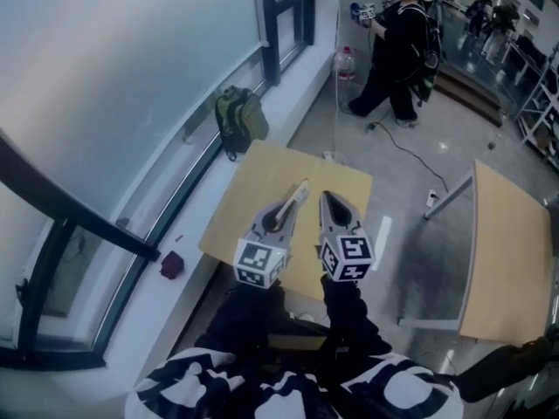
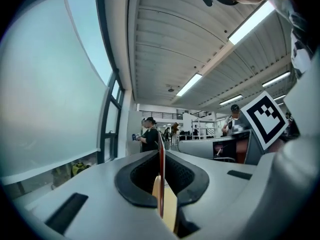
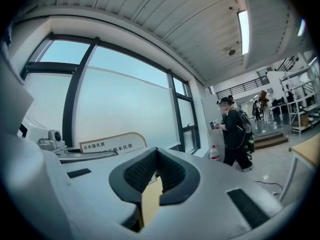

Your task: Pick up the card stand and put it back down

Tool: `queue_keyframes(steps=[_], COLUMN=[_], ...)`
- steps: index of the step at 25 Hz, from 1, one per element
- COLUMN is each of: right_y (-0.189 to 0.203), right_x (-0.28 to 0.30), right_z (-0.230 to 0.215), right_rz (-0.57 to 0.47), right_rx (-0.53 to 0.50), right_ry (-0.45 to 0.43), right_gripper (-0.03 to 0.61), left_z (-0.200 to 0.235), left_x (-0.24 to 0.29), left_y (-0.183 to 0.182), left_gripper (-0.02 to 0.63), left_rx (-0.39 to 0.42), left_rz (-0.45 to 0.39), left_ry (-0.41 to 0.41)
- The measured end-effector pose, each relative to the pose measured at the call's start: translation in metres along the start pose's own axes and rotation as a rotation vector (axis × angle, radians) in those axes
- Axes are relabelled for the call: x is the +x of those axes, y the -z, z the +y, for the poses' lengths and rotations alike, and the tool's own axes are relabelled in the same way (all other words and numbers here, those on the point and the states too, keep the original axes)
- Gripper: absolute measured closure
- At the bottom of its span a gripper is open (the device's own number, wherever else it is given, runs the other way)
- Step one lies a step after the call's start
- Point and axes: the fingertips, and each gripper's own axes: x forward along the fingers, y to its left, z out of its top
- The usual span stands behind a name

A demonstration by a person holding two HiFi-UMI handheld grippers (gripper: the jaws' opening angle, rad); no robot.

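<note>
Between the closed jaws of the left gripper (image 2: 161, 151), the flat arch-topped printed card stand (image 3: 107, 144) is clamped edge-on. Only the right gripper view shows its face. Right gripper (image 3: 157, 154) jaws are together.

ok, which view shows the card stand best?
Right gripper view: the card stand shows its printed face to that camera, at the left. Left gripper view has it edge-on, a thin red line between the shut jaws of the left tool. Head view shows only a pale sliver at that tool's tip.
</note>
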Motion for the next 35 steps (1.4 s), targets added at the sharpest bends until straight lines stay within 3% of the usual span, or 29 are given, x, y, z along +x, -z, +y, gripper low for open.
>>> queue_keyframes(steps=[9,17,25,35], right_y=[0.047,0.093,0.132,0.177], right_x=[0.069,0.118,0.165,0.238], right_z=[0.064,0.096,0.092,0.057], right_rz=[0.109,0.227,0.337,0.442], right_rx=[0.029,0.030,0.044,0.082], right_ry=[-0.178,-0.264,-0.278,-0.237], right_gripper=[0.562,0.562,0.563,0.562], left_z=[0.093,0.155,0.207,0.289], left_x=[-0.044,-0.063,-0.049,-0.002], left_y=[0.034,0.091,0.142,0.202], left_gripper=[0.592,0.592,0.592,0.592], left_rx=[-0.048,-0.110,-0.168,-0.172], left_rz=[0.050,0.134,0.208,0.332], left_ry=[-0.210,-0.304,-0.312,-0.233])
